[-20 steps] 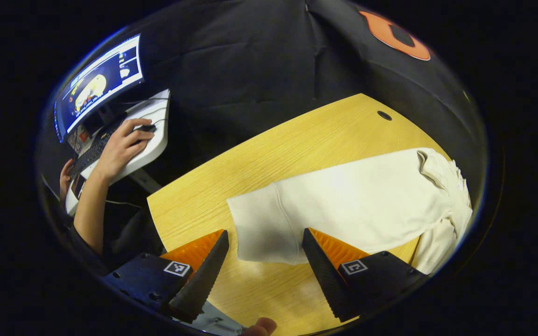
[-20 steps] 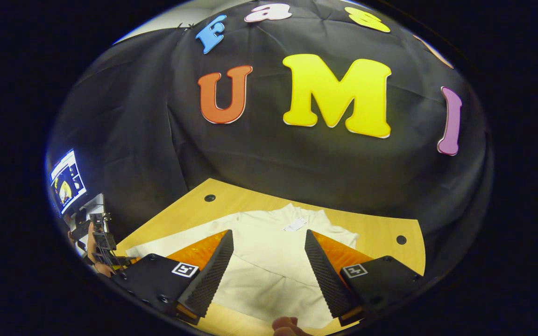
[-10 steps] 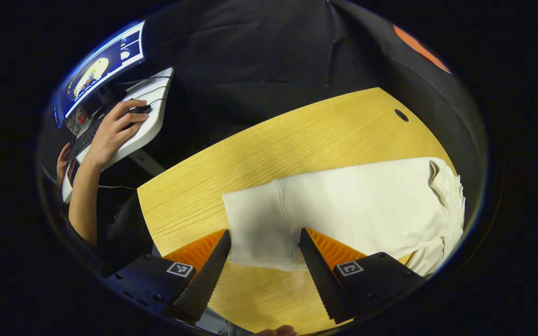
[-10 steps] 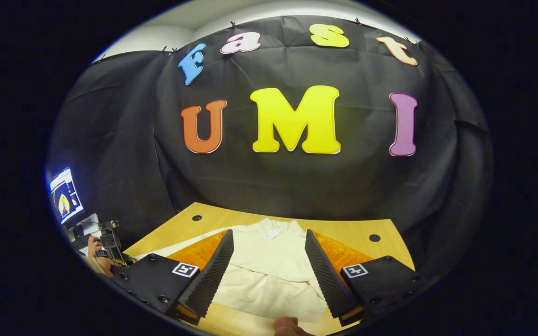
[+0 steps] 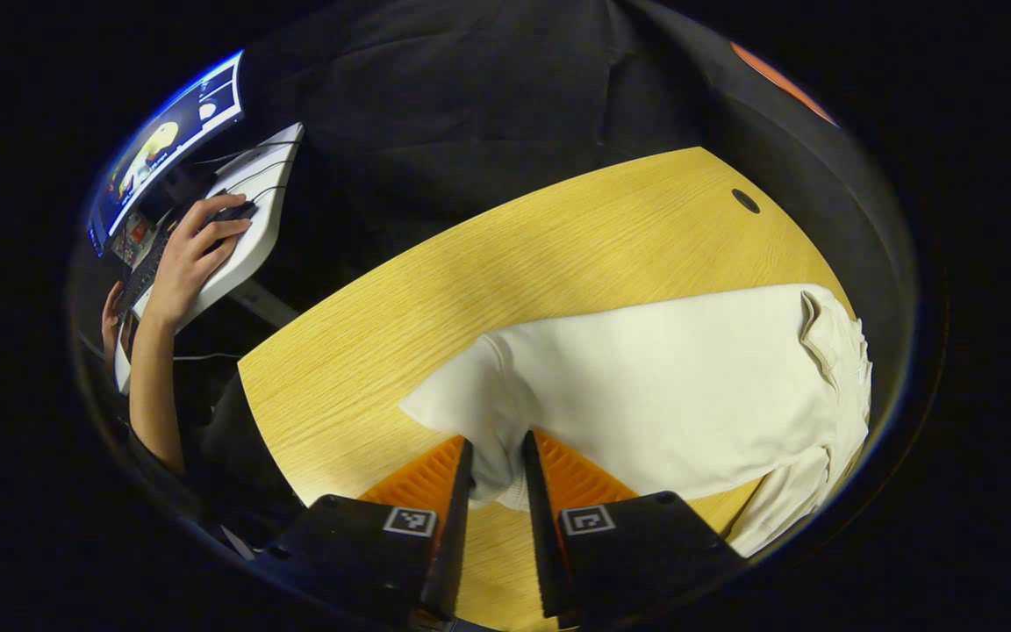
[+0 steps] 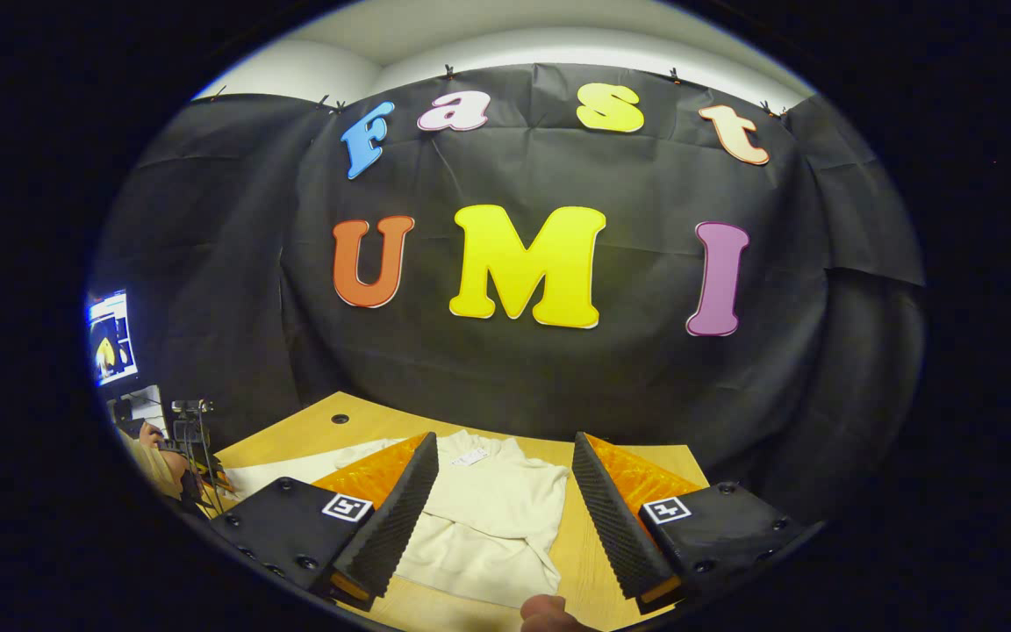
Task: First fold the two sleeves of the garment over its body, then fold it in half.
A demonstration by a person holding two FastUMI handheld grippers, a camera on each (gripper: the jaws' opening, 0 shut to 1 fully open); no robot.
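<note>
Left tongs [image 5: 497,465] pinching the cuff [image 5: 492,470] of one sleeve [image 5: 646,386], spread flat on the desk [image 5: 470,281]. Right tongs [image 6: 501,478] wide apart, holding nothing, above the cream garment [image 6: 488,518]. Looks like the sleeve-folding step. Next: lift cuff, carry over the garment's body.

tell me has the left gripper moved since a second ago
Yes. In the left gripper view the left gripper has closed in on the sleeve cuff lying on the table, and its fingers now pinch it.

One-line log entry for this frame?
stage: sleeve fold | left gripper: shut on sleeve cuff | right gripper: open, above garment | table
</note>
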